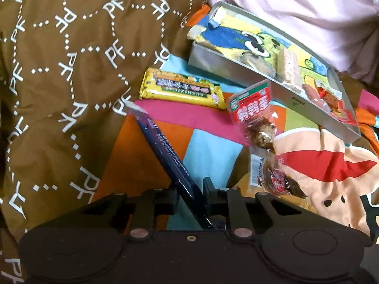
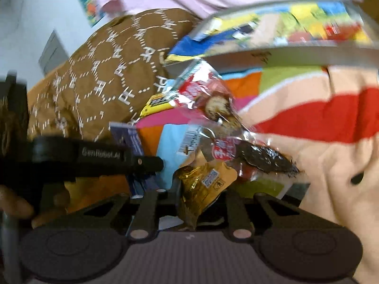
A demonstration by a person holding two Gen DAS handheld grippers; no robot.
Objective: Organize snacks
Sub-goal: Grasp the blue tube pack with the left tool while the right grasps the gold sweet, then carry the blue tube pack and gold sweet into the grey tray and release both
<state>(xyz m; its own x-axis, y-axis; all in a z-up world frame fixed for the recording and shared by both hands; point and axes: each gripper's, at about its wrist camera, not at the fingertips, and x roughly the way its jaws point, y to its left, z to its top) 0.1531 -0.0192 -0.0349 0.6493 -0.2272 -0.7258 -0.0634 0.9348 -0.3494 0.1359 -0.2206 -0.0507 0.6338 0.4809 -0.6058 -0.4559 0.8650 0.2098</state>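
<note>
My left gripper (image 1: 190, 193) is shut on a dark blue flat snack packet (image 1: 163, 151) that sticks up edge-on over the bedspread. My right gripper (image 2: 201, 196) is shut on a gold-wrapped snack (image 2: 201, 187). A yellow snack bar (image 1: 182, 88) lies flat ahead. A red-labelled clear pack of brown eggs (image 1: 255, 113) stands beside a shallow grey tray (image 1: 260, 80) with a cartoon lining that holds several snacks. The tray (image 2: 296, 55) and egg pack (image 2: 213, 104) show blurred in the right wrist view. The left gripper (image 2: 146, 163) and blue packet (image 2: 130, 139) show there too.
A brown patterned pillow (image 1: 59, 71) rises at the left. Pink cloth (image 1: 296, 11) lies behind the tray. A clear pack with dark brown snack (image 1: 279, 179) lies on the colourful bedspread (image 1: 213, 156) near the left gripper.
</note>
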